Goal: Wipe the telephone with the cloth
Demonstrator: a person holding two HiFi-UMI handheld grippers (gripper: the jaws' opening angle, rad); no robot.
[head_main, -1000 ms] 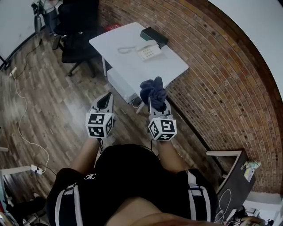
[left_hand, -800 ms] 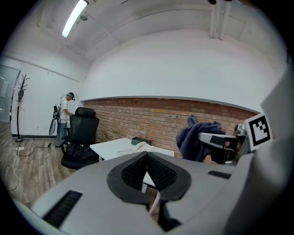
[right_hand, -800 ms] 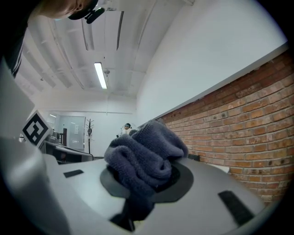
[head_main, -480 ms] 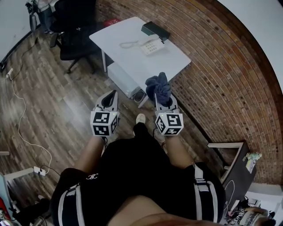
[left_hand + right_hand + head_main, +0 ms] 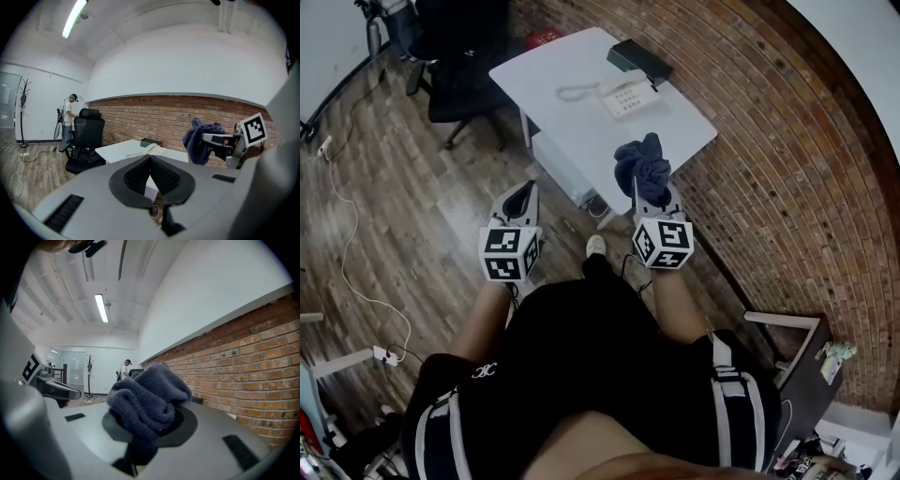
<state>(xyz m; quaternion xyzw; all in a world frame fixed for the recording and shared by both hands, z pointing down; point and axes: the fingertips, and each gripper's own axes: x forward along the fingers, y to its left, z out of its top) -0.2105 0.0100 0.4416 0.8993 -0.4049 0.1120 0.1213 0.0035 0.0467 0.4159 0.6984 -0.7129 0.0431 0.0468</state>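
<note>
The right gripper (image 5: 649,194) has its jaws clamped on a bunched dark blue cloth (image 5: 642,167), whose knitted folds bulge up over the pads and whose tail hangs down between them in the right gripper view (image 5: 149,401). The left gripper (image 5: 522,199) has its jaws brought together at the tips with nothing between them, the ribbed black pads meeting in a point in the left gripper view (image 5: 150,161). Both grippers are held in the air side by side in front of the person, level with each other and apart, the cloth pointing towards the near edge of a white table (image 5: 572,112). The telephone (image 5: 625,96) lies on the far part of that table, well apart from the cloth, white with its handset cord curling to the left, and a black box (image 5: 639,61) sits just beyond it by the brick wall (image 5: 769,141). A black office chair (image 5: 464,70) stands at the table's left on the wooden floor (image 5: 412,206), and another person (image 5: 69,119) stands far back in the room.
</note>
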